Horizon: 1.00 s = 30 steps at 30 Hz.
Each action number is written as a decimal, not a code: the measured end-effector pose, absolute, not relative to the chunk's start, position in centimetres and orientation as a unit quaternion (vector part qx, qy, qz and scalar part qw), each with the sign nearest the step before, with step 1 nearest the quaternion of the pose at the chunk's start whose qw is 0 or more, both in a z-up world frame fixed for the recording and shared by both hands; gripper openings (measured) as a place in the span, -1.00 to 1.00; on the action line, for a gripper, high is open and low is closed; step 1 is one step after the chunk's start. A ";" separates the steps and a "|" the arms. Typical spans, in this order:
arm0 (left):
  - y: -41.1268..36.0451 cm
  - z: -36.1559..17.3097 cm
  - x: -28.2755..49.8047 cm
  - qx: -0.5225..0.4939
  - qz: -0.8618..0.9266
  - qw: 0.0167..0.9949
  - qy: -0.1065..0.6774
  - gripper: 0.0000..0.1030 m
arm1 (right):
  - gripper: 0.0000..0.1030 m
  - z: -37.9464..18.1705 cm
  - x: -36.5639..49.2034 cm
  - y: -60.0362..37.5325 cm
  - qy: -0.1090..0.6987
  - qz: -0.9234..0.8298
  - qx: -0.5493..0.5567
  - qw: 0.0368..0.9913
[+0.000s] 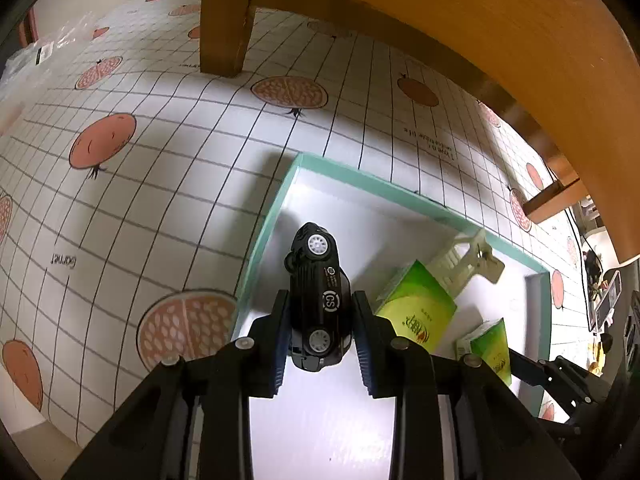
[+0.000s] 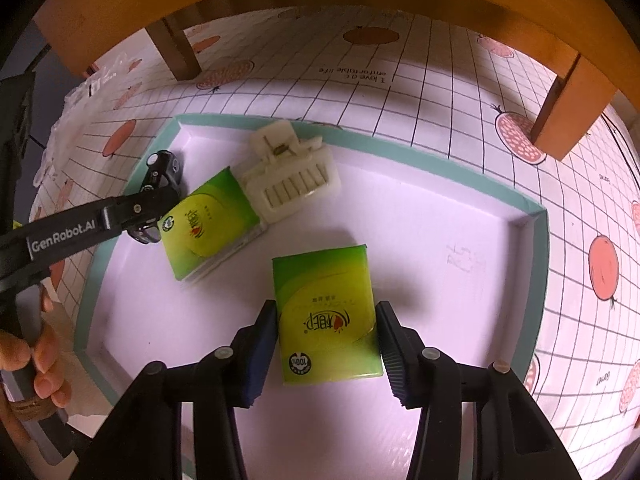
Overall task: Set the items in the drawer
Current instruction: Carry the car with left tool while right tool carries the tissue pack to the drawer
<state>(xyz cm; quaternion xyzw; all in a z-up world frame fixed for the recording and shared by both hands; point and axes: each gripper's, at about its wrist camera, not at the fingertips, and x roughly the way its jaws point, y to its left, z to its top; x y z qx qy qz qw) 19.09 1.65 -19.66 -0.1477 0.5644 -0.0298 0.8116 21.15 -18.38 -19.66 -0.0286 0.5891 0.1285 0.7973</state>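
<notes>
My left gripper (image 1: 320,300) is shut on a black toy car (image 1: 320,276), which lies on its side with its wheels toward the camera. It hangs over the left corner of the white drawer with a teal rim (image 1: 360,180). My right gripper (image 2: 326,308) is shut on a green tissue pack (image 2: 326,316) over the middle of the drawer floor; whether the pack touches the floor I cannot tell. In the right wrist view the left gripper (image 2: 156,204) with the car (image 2: 162,168) is at the drawer's far left corner.
Inside the drawer lie a second green tissue pack (image 2: 208,224) and a white plastic clip (image 2: 292,176). Around it is a grid-patterned mat with fruit prints (image 1: 160,160). Wooden table legs (image 2: 568,108) and the tabletop stand above. A person's hand (image 2: 44,360) holds the left handle.
</notes>
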 end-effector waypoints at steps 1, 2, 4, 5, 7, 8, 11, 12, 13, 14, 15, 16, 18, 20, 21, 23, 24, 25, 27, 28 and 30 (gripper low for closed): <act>1.6 -19.7 18.9 -0.148 -0.029 0.811 0.565 -0.40 | -0.01 -19.6 21.0 -18.4 0.590 0.128 -0.027 0.796; 1.7 -19.6 18.7 -0.148 -0.028 0.811 0.566 -0.40 | -0.02 -19.6 20.7 -18.4 0.592 0.128 -0.026 0.795; 1.8 -19.4 18.4 -0.150 -0.028 0.811 0.565 -0.40 | -0.02 -19.5 20.5 -18.4 0.594 0.127 -0.023 0.794; 1.9 -19.2 18.2 -0.151 -0.028 0.811 0.564 -0.40 | -0.02 -19.5 20.3 -18.5 0.595 0.127 -0.022 0.793; 1.9 -18.6 18.0 -0.151 -0.029 0.815 0.559 -0.40 | -0.02 -19.1 20.0 -18.6 0.594 0.126 -0.019 0.795; 2.0 -18.2 17.8 -0.152 -0.030 0.817 0.556 -0.40 | -0.02 -18.9 19.8 -18.6 0.591 0.126 -0.019 0.796; 2.1 -16.2 16.9 -0.153 -0.040 0.828 0.538 -0.40 | -0.02 -17.4 19.2 -18.7 0.577 0.130 -0.014 0.806; 2.1 -15.6 16.7 -0.153 -0.043 0.831 0.533 -0.40 | -0.02 -16.7 18.9 -18.7 0.569 0.133 -0.013 0.812; 2.1 -14.7 16.3 -0.154 -0.049 0.837 0.523 -0.40 | -0.02 -15.9 18.6 -18.8 0.560 0.136 -0.012 0.817; 2.1 -14.0 16.2 -0.154 -0.052 0.840 0.517 -0.40 | -0.02 -15.3 18.4 -18.8 0.554 0.139 -0.011 0.821; 2.0 -13.2 16.0 -0.154 -0.056 0.845 0.509 -0.40 | -0.02 -14.4 18.1 -18.7 0.544 0.142 -0.011 0.827; 2.0 -12.2 15.7 -0.153 -0.062 0.851 0.498 -0.40 | -0.02 -13.7 17.9 -18.7 0.535 0.144 -0.010 0.832; 2.1 -10.7 15.2 -0.150 -0.069 0.860 0.483 -0.40 | -0.02 -12.0 17.3 -18.6 0.516 0.150 -0.009 0.844; 2.0 -8.9 14.7 -0.147 -0.077 0.870 0.465 -0.40 | -0.02 -10.5 17.0 -18.4 0.500 0.153 -0.007 0.853; 1.9 -8.1 14.5 -0.145 -0.081 0.875 0.455 -0.40 | -0.02 -9.6 16.9 -18.4 0.490 0.155 -0.006 0.858; 1.9 -6.2 13.9 -0.141 -0.090 0.884 0.436 -0.40 | -0.02 -7.4 16.6 -18.5 0.467 0.157 -0.002 0.870; 1.9 -5.2 13.7 -0.141 -0.093 0.889 0.425 -0.40 | -0.02 -6.5 16.6 -18.5 0.458 0.158 0.002 0.875; 2.0 -4.1 13.5 -0.143 -0.098 0.894 0.412 -0.40 | -0.02 -5.1 16.5 -18.7 0.444 0.161 0.006 0.881; 2.1 -1.6 13.5 -0.147 -0.106 0.905 0.385 -0.40 | -0.02 -2.7 16.4 -19.0 0.418 0.162 0.009 0.894; 2.0 -0.4 13.7 -0.149 -0.112 0.909 0.373 -0.40 | -0.02 -1.2 16.5 -19.2 0.403 0.162 0.009 0.901; 1.8 1.7 14.3 -0.152 -0.124 0.914 0.355 -0.40 | -0.02 1.3 16.9 -19.4 0.379 0.161 0.005 0.911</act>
